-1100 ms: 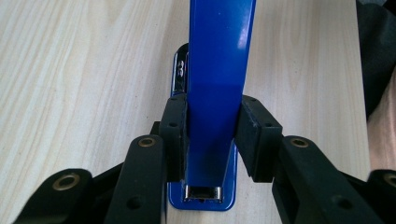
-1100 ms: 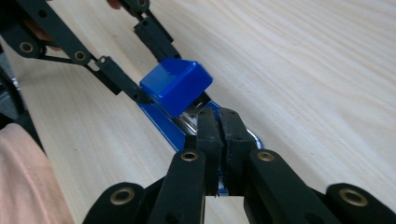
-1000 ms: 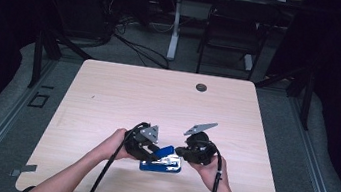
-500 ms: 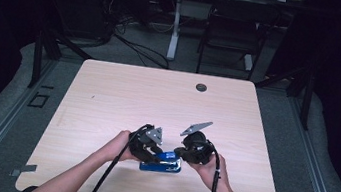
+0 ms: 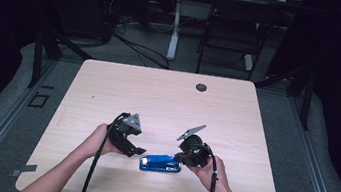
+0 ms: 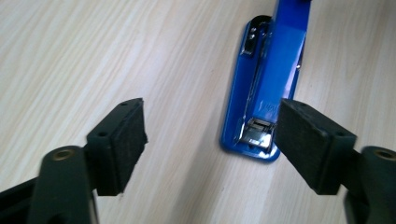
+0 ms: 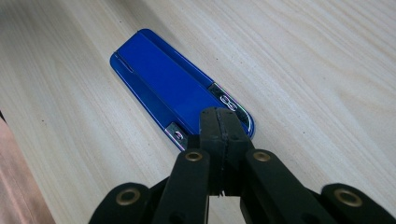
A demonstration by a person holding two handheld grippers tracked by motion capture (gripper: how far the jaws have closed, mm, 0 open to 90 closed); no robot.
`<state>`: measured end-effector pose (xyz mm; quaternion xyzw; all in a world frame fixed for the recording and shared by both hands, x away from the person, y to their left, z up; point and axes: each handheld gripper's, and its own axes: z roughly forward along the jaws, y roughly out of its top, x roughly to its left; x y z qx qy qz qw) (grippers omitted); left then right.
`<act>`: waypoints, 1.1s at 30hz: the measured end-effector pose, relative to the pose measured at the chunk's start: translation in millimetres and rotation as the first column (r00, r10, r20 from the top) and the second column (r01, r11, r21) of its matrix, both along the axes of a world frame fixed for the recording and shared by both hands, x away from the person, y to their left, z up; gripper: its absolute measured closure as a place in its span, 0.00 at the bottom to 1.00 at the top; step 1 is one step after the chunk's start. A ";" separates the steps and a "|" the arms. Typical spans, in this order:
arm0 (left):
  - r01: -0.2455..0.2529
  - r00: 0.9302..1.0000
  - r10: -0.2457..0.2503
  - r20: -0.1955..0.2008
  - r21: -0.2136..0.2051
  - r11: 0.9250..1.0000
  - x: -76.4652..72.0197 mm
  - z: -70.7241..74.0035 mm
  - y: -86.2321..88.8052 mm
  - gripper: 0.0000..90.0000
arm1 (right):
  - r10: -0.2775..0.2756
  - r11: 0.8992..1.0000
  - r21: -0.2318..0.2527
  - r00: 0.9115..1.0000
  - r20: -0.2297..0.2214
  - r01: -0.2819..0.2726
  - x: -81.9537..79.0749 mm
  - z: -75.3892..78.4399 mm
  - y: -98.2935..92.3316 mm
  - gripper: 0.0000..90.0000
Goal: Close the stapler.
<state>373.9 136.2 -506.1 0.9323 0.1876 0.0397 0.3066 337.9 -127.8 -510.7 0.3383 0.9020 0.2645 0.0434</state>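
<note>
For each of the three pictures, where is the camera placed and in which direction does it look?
High view: above the person's side, looking forward and down on the light wooden table; both forearms, left gripper and right gripper show.
Left gripper view: on that gripper, looking down between its open jaws.
Right gripper view: along its shut jaws, pads together over the stapler's end.
All share the blue metal stapler.

No lettering, label, brand or number is legible on anything here.

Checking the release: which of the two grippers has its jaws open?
The left gripper: its jaws stand apart beside the blue stapler, while the right gripper has its jaws shut.
</note>
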 end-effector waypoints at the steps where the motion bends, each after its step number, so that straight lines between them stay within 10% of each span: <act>1: -0.015 1.000 0.015 0.003 -0.003 1.000 0.7 0.9 3.5 0.23 | -0.004 1.000 0.003 1.000 0.000 0.004 0.0 -0.2 0.0 1.00; 20: -0.119 0.992 0.120 0.041 -0.021 0.993 3.0 3.3 21.1 0.16 | -0.063 0.995 0.074 0.997 0.035 0.061 8.6 9.1 -21.6 0.86; 33: -0.305 0.950 0.307 0.048 -0.045 0.951 12.4 -1.5 64.6 0.08 | -0.251 0.968 0.050 0.959 0.129 0.247 27.7 19.2 -83.0 0.27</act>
